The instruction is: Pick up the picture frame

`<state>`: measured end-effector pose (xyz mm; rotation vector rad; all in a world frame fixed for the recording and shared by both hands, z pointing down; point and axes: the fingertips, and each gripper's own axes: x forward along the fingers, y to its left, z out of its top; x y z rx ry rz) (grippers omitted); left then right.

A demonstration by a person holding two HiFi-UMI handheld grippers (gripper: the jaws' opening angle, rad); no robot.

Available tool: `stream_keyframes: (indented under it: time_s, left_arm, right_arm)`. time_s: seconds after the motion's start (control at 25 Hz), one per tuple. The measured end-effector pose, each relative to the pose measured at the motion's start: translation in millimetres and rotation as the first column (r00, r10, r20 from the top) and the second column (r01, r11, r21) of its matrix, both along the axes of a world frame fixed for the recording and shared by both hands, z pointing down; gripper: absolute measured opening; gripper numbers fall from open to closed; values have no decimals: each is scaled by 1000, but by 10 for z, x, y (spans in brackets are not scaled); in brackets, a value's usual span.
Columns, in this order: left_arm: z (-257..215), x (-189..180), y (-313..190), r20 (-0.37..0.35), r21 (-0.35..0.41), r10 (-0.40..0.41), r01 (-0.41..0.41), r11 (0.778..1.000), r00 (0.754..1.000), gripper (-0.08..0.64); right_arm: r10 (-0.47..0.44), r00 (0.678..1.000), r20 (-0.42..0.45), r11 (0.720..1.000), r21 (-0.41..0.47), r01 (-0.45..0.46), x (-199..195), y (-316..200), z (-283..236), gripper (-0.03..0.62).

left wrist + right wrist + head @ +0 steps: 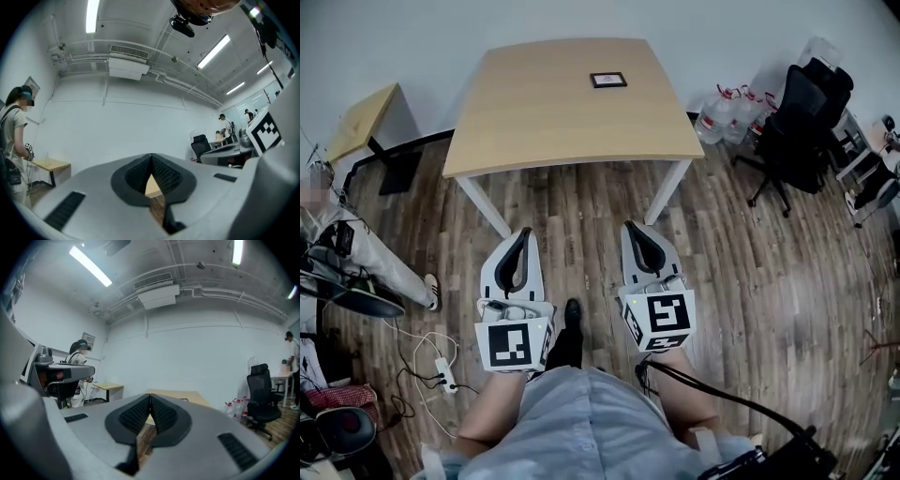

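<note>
We have yet to begin: the picture frame (608, 80) lies untouched toward the desk's (553, 103) far edge, while our left gripper (522, 234) and right gripper (631, 229), both clenched and empty, hang short of the desk's near edge.

Small dark picture frame (608, 80) flat on wooden table (534, 112).

One frame (608, 80), two tables (572, 112) (bottles (727, 114) unclear).

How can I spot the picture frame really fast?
Find the big light wooden table straight ahead. The picture frame lies flat near its far edge, a bit right of the middle. It is small, square and dark-edged, and it is the only thing on that tabletop.
</note>
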<state>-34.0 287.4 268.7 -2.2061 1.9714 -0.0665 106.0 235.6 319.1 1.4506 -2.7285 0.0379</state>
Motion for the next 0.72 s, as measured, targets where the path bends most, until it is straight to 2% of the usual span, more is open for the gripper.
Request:
stream_keyframes:
  time_s: [0.28,0.44,0.72]
  left_arm:
    - [-13,-305,-947,-8,3,26,-26,1000,1000,0]
    - [-122,-458,-1421,-8,30,54,-54,998,998,0]
    - [-249,-595,-2001,-32,64,69,-67,996,997,0]
  right_arm:
    - [33,999,-13,999,6,-33,-272,-928,-14,2]
    - [55,998,-17,998,29,-55,-465,-1432,-115,2]
    - [70,997,-28,995,79,-68,-613,-1986,-358,2]
